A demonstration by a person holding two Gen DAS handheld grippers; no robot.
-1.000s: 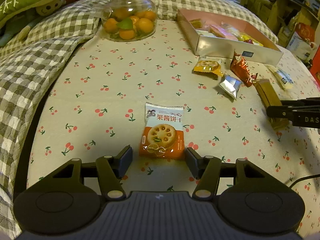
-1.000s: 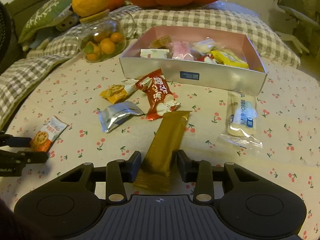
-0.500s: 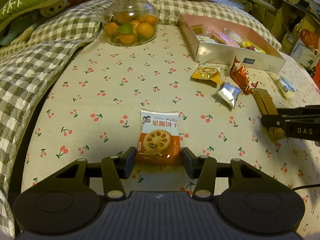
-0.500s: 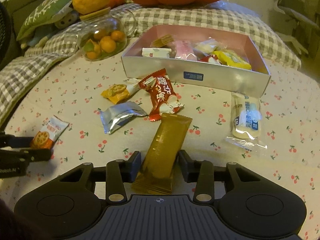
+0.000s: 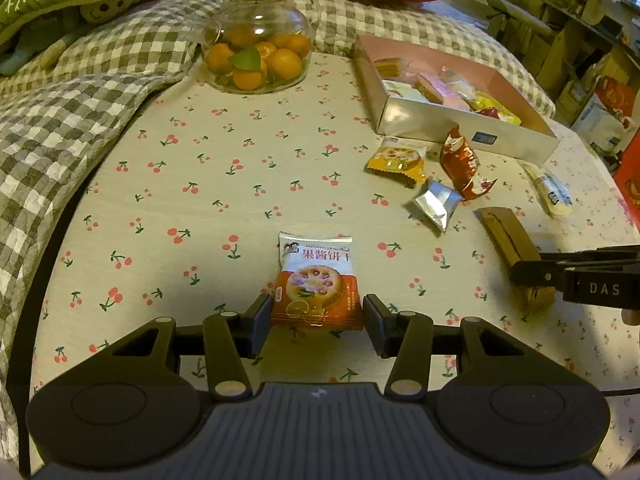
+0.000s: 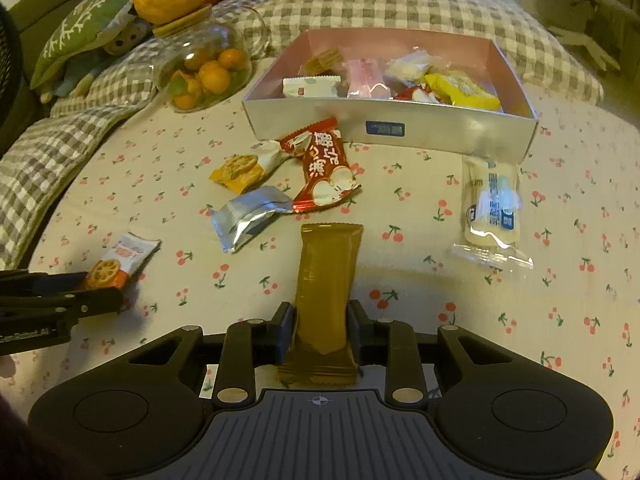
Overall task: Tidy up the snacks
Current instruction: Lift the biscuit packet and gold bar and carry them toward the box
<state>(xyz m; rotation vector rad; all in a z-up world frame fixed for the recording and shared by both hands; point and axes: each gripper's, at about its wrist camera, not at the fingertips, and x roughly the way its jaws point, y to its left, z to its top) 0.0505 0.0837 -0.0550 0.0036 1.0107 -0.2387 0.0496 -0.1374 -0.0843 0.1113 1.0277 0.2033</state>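
Note:
An orange-and-white biscuit packet (image 5: 316,276) lies on the cherry-print cloth, its near end between my left gripper's pads. My left gripper (image 5: 318,320) is shut on it, both pads touching its sides. A long gold bar (image 6: 326,276) points away from my right gripper (image 6: 320,328), whose jaws are closing, with the pads pressing the bar's near end. In the right wrist view the left gripper (image 6: 108,296) shows at the far left, on the biscuit packet (image 6: 120,260). The silver box (image 6: 400,128) with a pink inside holds several snacks.
Loose on the cloth before the box lie a red packet (image 6: 326,168), a silver packet (image 6: 248,216), a yellow biscuit packet (image 6: 240,170) and a clear-wrapped white bar (image 6: 492,204). A glass jar of oranges (image 5: 256,52) stands at the back. A checked blanket (image 5: 60,112) borders the left.
My left jaws have come in onto the biscuit packet's sides. My right jaws have narrowed onto the gold bar, which has swung from a tilt to straight ahead.

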